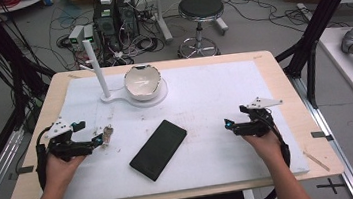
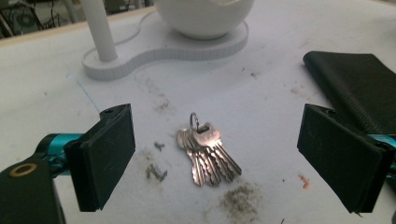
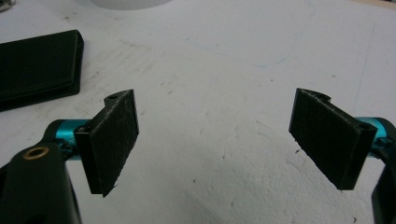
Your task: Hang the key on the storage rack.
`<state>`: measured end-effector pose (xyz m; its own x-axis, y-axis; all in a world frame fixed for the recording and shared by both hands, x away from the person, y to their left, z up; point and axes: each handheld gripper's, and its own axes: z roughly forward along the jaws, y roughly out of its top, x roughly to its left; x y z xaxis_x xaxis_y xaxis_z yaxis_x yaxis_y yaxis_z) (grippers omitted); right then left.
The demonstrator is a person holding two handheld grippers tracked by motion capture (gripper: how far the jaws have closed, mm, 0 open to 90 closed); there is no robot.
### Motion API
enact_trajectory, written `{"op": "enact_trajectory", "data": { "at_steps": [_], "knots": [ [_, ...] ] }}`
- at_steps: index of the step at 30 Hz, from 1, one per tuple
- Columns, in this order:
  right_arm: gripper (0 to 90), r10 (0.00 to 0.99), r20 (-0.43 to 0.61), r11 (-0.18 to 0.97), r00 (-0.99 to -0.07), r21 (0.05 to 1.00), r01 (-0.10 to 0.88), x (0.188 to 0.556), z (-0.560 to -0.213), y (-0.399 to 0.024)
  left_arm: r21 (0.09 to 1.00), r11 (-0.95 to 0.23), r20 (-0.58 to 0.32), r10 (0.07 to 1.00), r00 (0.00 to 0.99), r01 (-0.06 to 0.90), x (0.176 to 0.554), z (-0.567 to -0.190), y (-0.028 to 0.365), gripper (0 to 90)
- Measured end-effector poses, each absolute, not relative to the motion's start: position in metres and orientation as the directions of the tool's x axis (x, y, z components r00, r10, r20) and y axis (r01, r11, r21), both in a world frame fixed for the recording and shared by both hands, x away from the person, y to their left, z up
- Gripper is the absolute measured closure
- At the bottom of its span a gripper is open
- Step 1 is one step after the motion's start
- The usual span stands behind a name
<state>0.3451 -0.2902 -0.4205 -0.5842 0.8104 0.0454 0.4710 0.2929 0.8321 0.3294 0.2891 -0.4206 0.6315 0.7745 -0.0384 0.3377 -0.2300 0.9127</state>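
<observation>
A bunch of silver keys (image 2: 207, 155) on a ring lies flat on the white mat, seen in the high view (image 1: 108, 134) just beyond my left gripper (image 1: 99, 140). In the left gripper view that gripper (image 2: 224, 163) is open, its jaws wide on either side of the keys without touching them. A black wallet (image 1: 159, 149) lies in the mat's middle; its edge is at the right (image 2: 355, 88). My right gripper (image 1: 228, 125) is open over bare mat (image 3: 215, 144), the wallet (image 3: 37, 65) off to its left.
A white bowl (image 1: 143, 82) sits on a white stand (image 1: 160, 95) with an upright post (image 1: 96, 68) at the back of the mat. Dirt specks and small debris (image 2: 156, 171) lie near the keys. A stool (image 1: 200, 8) and cables are on the floor behind the table.
</observation>
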Motion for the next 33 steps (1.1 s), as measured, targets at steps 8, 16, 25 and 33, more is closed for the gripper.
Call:
{"op": "enact_trajectory", "data": {
  "at_steps": [8,16,25,33],
  "knots": [
    [15.9,0.813,0.024,0.308,-0.582,0.831,0.464,0.345,-0.421,-0.288,0.906,-0.226,-0.05,0.782,0.622,0.357,0.331,-0.423,0.288,10.9],
    [15.9,0.816,0.029,0.309,-0.578,0.822,0.478,0.346,-0.422,-0.289,0.897,-0.215,-0.077,0.783,0.617,0.386,0.333,-0.426,0.29,11.0],
    [15.9,0.819,0.025,0.307,-0.573,0.825,0.475,0.347,-0.422,-0.289,0.892,-0.213,-0.081,0.793,0.604,0.398,0.335,-0.428,0.29,11.0],
    [15.9,0.825,0.035,0.3,-0.564,0.819,0.489,0.349,-0.423,-0.289,0.878,-0.212,-0.09,0.807,0.583,0.429,0.345,-0.435,0.287,13.5]
  ]
}}
